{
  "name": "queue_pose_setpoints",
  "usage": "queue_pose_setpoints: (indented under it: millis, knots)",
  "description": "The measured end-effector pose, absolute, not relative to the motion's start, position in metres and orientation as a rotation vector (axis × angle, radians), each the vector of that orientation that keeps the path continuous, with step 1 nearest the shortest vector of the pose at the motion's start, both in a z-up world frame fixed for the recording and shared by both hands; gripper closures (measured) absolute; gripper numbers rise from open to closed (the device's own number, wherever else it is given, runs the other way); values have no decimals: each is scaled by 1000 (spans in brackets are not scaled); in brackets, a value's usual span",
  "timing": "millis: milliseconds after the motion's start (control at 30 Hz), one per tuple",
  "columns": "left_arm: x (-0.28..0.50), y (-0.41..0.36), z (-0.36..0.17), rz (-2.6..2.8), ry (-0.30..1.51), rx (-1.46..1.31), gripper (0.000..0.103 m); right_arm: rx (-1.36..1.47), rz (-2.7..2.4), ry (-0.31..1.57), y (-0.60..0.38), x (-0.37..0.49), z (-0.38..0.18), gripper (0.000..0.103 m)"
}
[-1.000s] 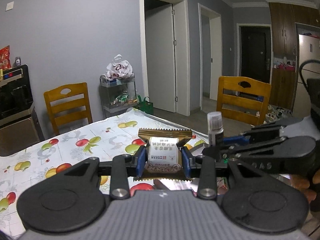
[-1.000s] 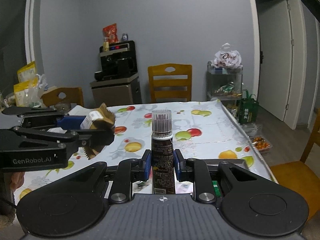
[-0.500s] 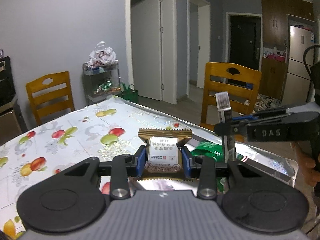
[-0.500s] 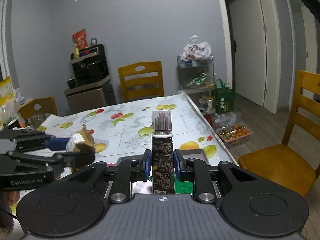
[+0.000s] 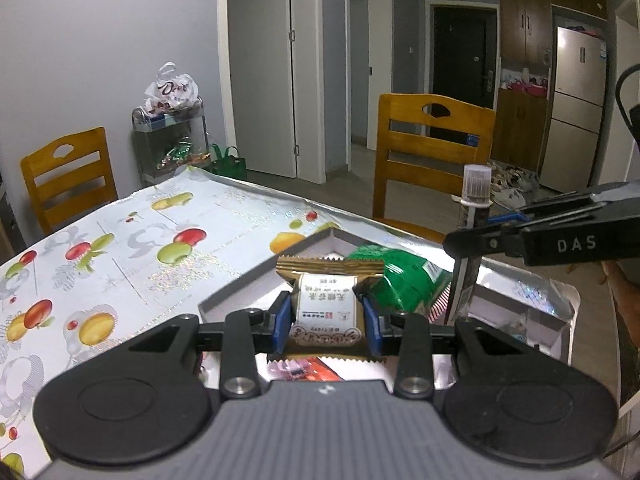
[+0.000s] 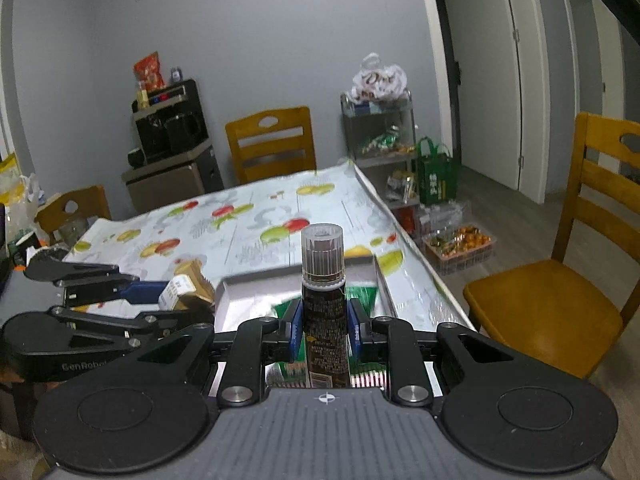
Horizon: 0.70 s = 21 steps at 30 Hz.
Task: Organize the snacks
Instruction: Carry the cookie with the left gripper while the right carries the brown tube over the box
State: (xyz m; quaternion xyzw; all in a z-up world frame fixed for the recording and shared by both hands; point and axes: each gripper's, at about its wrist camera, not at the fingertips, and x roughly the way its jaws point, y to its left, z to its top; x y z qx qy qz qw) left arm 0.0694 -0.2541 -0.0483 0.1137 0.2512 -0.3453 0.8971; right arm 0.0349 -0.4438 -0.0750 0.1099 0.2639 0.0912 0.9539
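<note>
Grey walls and white doors surround a worktop (image 5: 132, 240) covered in a shiny cloth printed with fruit. At its near right corner sits a shallow grey tray (image 5: 256, 276).

From the left wrist view, the left hand-held gripper (image 5: 327, 322) is closed on a small gold-edged snack packet (image 5: 326, 308) with a white label, held over the tray's near edge. Just behind the packet, a green snack bag (image 5: 400, 276) lies in the tray. To the right, the right hand-held gripper (image 5: 480, 236) reaches in from the side, clamped on a dark upright bottle (image 5: 466, 276) with a clear ribbed cap. This view alone shows a refrigerator (image 5: 576, 100) and a dark door (image 5: 460, 52) far right, behind a wooden chair (image 5: 432, 152).

From the right wrist view, the bottle stands upright between blue pads that press its sides, hiding much of the tray behind it. The packet shows at left from the side. Only this view shows a black appliance (image 6: 172, 128) on a cabinet against the far wall, a red bag (image 6: 150, 76) on top of it, and a clear box of snacks (image 6: 460, 244) on the floor to the right. A wire cart (image 6: 378, 128) topped by a white plastic bag (image 6: 378, 80) appears in both views.
</note>
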Motion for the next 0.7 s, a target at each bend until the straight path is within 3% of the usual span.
queue_pose_setpoints:
  millis: [700]
  knots:
    - [59,-264,-74,-736,576,261,68,273,179,583,-432,78,-107,79]
